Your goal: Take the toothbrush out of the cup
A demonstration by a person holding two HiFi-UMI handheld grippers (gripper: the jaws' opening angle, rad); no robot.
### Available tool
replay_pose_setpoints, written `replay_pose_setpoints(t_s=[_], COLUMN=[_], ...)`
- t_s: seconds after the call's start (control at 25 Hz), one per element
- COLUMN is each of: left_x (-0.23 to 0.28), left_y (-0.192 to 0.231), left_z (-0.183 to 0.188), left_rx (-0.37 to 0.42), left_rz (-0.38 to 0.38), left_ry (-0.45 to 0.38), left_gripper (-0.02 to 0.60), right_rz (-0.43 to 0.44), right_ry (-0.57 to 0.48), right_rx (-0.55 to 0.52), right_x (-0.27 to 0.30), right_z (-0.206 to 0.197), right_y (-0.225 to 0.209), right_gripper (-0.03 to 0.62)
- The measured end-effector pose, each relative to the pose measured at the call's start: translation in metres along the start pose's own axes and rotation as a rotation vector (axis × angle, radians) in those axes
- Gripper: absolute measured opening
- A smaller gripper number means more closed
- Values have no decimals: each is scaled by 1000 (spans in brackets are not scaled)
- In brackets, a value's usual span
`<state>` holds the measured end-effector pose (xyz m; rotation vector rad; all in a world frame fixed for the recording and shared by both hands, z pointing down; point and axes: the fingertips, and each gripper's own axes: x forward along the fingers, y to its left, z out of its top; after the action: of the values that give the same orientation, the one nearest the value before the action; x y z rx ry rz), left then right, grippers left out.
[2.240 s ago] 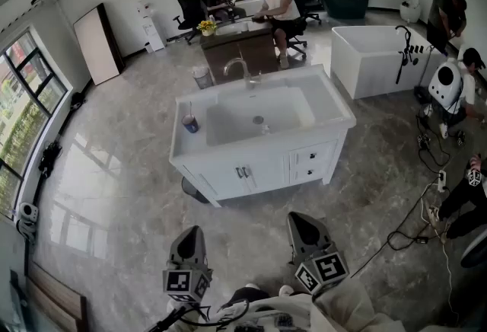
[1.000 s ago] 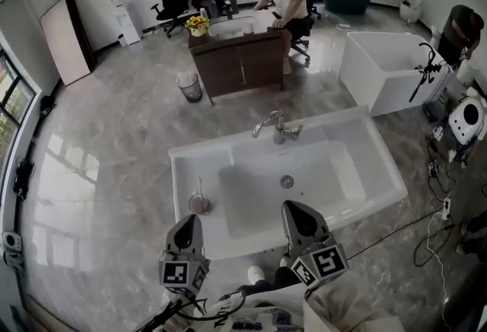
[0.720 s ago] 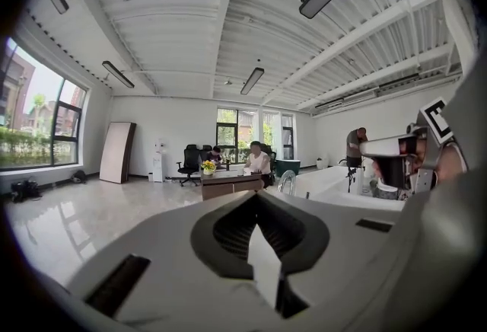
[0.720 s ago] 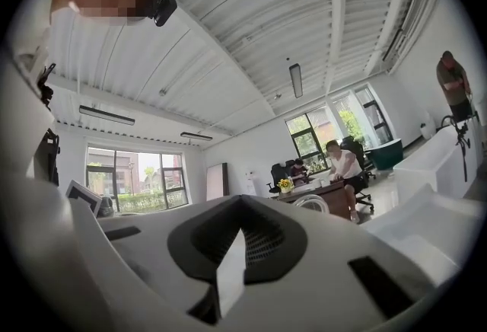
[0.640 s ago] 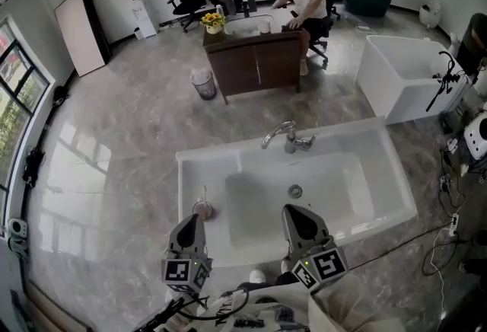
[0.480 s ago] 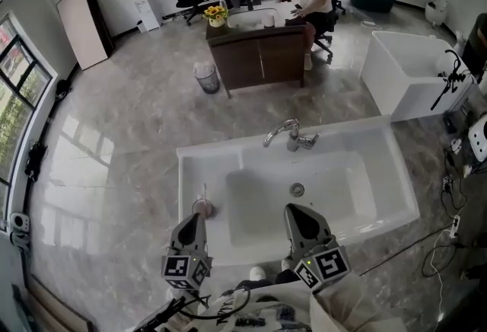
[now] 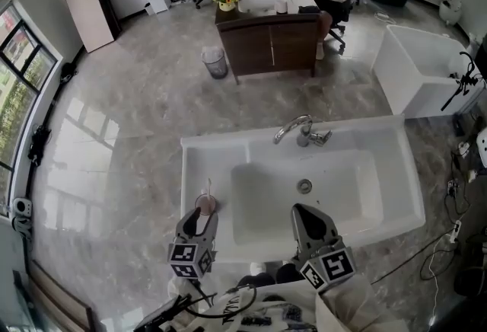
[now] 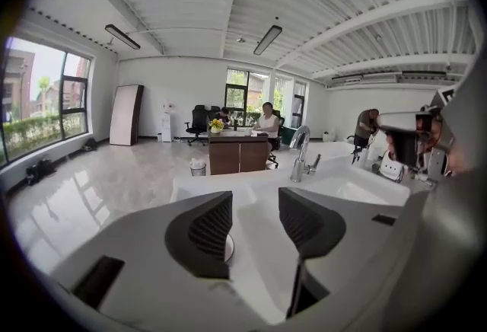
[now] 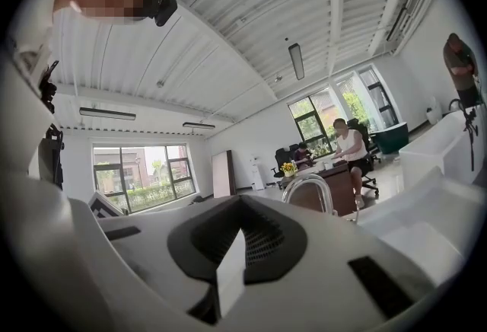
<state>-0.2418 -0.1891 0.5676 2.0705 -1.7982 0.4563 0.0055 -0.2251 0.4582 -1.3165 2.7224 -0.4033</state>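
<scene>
A small cup (image 7: 207,202) stands on the left ledge of the white sink counter (image 7: 192,163), with a thin toothbrush (image 7: 209,188) upright in it. My left gripper (image 7: 199,218) is just short of the cup, tips almost at it. In the left gripper view its jaws are opening around my left gripper (image 8: 255,220). Nothing is pressed between them, and the cup's rim (image 8: 227,248) peeks out behind the left finger. My right gripper (image 7: 306,216) hovers over the counter's front edge by the basin. In the right gripper view my right gripper (image 9: 242,235) has its pads together.
A chrome faucet (image 7: 298,129) stands at the back of the basin, with the drain (image 7: 304,186) below it. Beyond the counter are a brown desk (image 7: 270,37) with seated people, a bin (image 7: 216,62), and a white bathtub (image 7: 426,71) at right. Cables trail on the floor at right.
The sink counter has come closer in the head view. My left gripper has moved forward and down until its tips reach the cup. My right gripper has shifted a little forward.
</scene>
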Motion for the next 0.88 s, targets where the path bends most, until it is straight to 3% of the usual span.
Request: replay_pose_setpoints(t_s=[0.32,0.6,0.88], left_x=[65,99,115], left_y=[35,40,46], left_z=[-30,-50,-62], left_rx=[117,133,118], left_rz=[42,33,43], left_ry=[152,256,295], left_gripper=[215,215,215], right_rz=[-49,-116,-142], right_ry=[14,7,7], right_rx=[-7,-6,-3], right_x=[-2,-13,-16], right_z=[0,4,3], right_y=[-17,-37,-47], right_gripper=[3,3,3])
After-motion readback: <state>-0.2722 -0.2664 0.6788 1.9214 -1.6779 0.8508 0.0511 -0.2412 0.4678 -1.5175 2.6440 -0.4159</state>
